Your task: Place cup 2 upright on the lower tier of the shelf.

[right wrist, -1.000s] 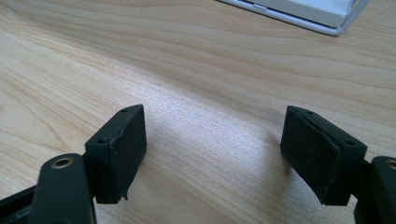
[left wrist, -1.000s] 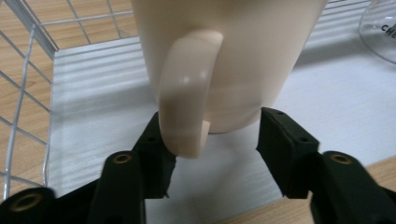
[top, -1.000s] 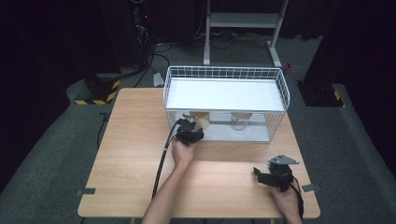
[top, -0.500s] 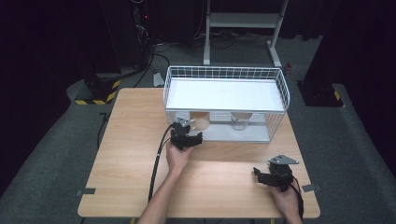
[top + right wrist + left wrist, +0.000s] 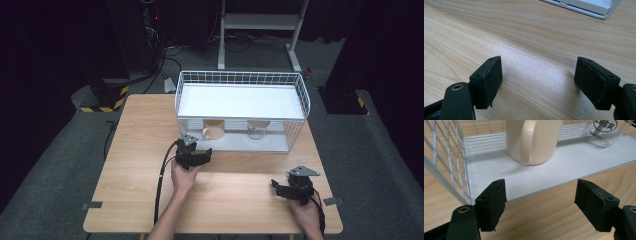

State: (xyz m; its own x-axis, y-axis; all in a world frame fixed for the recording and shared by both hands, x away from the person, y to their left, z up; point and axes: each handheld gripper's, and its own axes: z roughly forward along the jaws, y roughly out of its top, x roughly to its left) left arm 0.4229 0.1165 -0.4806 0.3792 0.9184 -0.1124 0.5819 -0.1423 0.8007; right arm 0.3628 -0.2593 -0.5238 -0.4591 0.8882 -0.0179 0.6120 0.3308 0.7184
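Mug (image 5: 531, 141) at top centre looks stiff, smooth, breakable, so we judge its handle (image 5: 525, 143) suits our wide-open, empty left gripper (image 5: 541, 203); right gripper (image 5: 539, 83) likewise.

Your table (image 5: 130, 150) fills the middle of the high view, with the wire rack (image 5: 240, 111) on its far half, right of centre. Under the rack's shelf sit two things — the mug (image 5: 213, 131) toward the left, the glass (image 5: 256, 130) to its right. Your left gripper (image 5: 192, 156) lies just before the rack's lower left corner, in front of the mug. Your right gripper (image 5: 295, 186) sits at the frame's lower right, near the table's front edge — well apart from the rack.
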